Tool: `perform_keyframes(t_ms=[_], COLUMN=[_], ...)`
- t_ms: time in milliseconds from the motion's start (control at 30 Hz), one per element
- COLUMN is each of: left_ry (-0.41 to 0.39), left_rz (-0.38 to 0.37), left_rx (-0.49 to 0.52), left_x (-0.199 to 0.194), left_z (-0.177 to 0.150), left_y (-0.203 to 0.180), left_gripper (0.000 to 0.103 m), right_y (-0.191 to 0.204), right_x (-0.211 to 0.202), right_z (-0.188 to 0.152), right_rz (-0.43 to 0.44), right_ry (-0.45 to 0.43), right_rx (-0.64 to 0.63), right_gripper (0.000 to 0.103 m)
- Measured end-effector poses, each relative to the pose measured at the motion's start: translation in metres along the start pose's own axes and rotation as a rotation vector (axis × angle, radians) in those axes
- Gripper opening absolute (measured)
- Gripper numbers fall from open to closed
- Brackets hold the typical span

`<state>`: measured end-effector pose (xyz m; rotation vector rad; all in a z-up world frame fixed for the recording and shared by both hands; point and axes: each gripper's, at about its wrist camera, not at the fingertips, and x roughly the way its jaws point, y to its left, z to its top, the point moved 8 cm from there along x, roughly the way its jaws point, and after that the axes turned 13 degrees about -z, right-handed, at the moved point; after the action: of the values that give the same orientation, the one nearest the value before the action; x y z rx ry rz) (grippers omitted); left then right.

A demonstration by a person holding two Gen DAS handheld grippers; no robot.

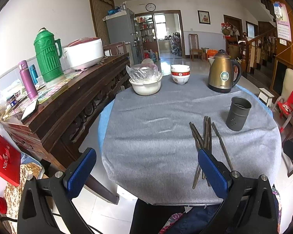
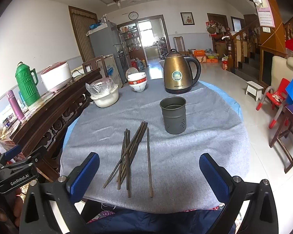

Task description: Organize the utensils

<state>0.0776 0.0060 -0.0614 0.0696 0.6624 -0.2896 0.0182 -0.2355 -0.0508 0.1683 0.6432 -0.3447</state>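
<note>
Both grippers, left [image 1: 146, 167] and right [image 2: 149, 173], spread wide, grasping nothing. Chopsticks [image 2: 129, 156] lie loose on grey cloth [image 2: 185, 156], apparently six; metal holder [image 2: 173, 115] upright nearby, beyond them

Dark brown chopsticks [image 2: 130, 156], grey perforated holder [image 2: 173, 115]

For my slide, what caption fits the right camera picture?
Open right gripper above chopsticks beside an empty cup.

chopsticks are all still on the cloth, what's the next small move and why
Probably lower the right gripper onto the lone chopstick lying apart from the crossed pile. Both grippers are open and empty, it is easiest to pinch alone, and the metal holder stands upright just beyond.
</note>
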Motion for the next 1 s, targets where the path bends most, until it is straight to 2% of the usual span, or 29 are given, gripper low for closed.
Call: perform_keyframes(t_ms=[267, 400, 533, 567, 633, 700, 733, 833, 900, 933, 1000], left_ry=[0.02, 0.05, 0.109, 0.13, 0.154, 0.197, 0.221, 0.242, 0.274, 0.295, 0.371], left_rz=[-0.012, -0.022, -0.081, -0.117, -0.16, -0.18, -0.207, -0.302, -0.343, -0.365, -0.364], left_rx=[-0.02, -0.034, -0.069, -0.083, -0.098, -0.113, -0.127, -0.175, -0.199, -0.212, -0.209], left_x=[0.019, 0.038, 0.068, 0.08, 0.096, 0.111, 0.12, 0.138, 0.15, 0.157, 0.168], left_z=[0.003, 0.003, 0.0, -0.001, -0.002, -0.005, -0.005, 0.003, 0.007, 0.009, 0.002], left_y=[0.004, 0.012, 0.022, 0.025, 0.026, 0.029, 0.029, 0.021, 0.016, 0.012, 0.012], left_gripper=[0.103, 0.103, 0.103, 0.103, 0.103, 0.103, 0.103, 0.103, 0.097, 0.089, 0.08], right_y=[0.0, 0.003, 0.005, 0.006, 0.012, 0.021, 0.024, 0.041, 0.054, 0.058, 0.062], right_x=[0.022, 0.045, 0.082, 0.09, 0.114, 0.133, 0.139, 0.168, 0.193, 0.202, 0.224], right_z=[0.01, 0.013, 0.017, 0.018, 0.018, 0.017, 0.017, 0.015, 0.011, 0.009, 0.004], right_rz=[0.006, 0.009, 0.039, 0.046, 0.093, 0.118, 0.125, 0.153, 0.14, 0.134, 0.098], right_ry=[0.013, 0.057, 0.116, 0.117, 0.174, 0.221, 0.232, 0.294, 0.338, 0.357, 0.382], right_rx=[0.018, 0.004, 0.009, 0.014, 0.023, 0.024, 0.024, 0.006, -0.028, -0.045, -0.08], right_gripper=[0.103, 0.103, 0.103, 0.102, 0.097, 0.084, 0.081, 0.063, 0.04, 0.038, 0.037])
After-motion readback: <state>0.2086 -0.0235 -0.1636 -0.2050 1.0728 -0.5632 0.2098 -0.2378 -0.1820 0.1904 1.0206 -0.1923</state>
